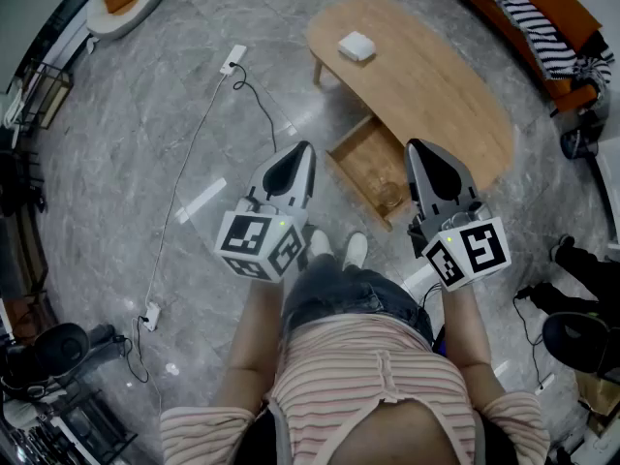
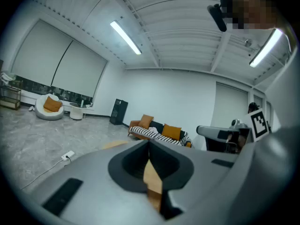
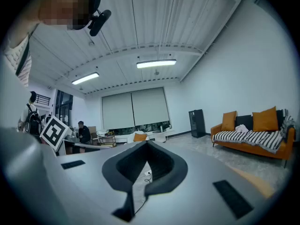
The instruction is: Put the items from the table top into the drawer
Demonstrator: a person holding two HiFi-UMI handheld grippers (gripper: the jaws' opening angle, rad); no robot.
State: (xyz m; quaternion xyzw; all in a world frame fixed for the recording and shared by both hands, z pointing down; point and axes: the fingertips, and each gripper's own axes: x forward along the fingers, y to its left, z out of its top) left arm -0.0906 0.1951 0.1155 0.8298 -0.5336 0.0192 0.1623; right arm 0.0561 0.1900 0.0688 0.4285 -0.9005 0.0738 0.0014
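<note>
From the head view, we stand on a grey stone floor [image 1: 126,163] facing a low wooden table [image 1: 426,85]. A small white box [image 1: 356,46] lies on the table top, towards its far left end. The drawer [image 1: 360,158] is pulled out from the table's near side and stands open. Something pale sits in its near corner, but we cannot make out what it is. We hold the left gripper [image 1: 300,158] over the floor just left of the drawer. The right gripper [image 1: 421,158] is over the drawer's right edge. Both are well apart from the white box. A power strip [image 1: 232,59] with its cable lies on the floor to the left. A sofa [image 1: 542,17] with a striped blanket runs along the upper right.

In the left gripper view, the jaws are pressed together at the tips with nothing between them. Only a strip of the wooden table shows through the slot below the tips. Beyond them are the sofa with its orange cushions and a round floor seat [image 2: 49,108] at the far left. The right gripper juts in from the right.

In the right gripper view, the jaws also meet at the tips and pinch nothing. Floor and cable show through the gap beneath. The left gripper's marker cube [image 3: 55,131] shows at the left, the sofa at the right.
</note>
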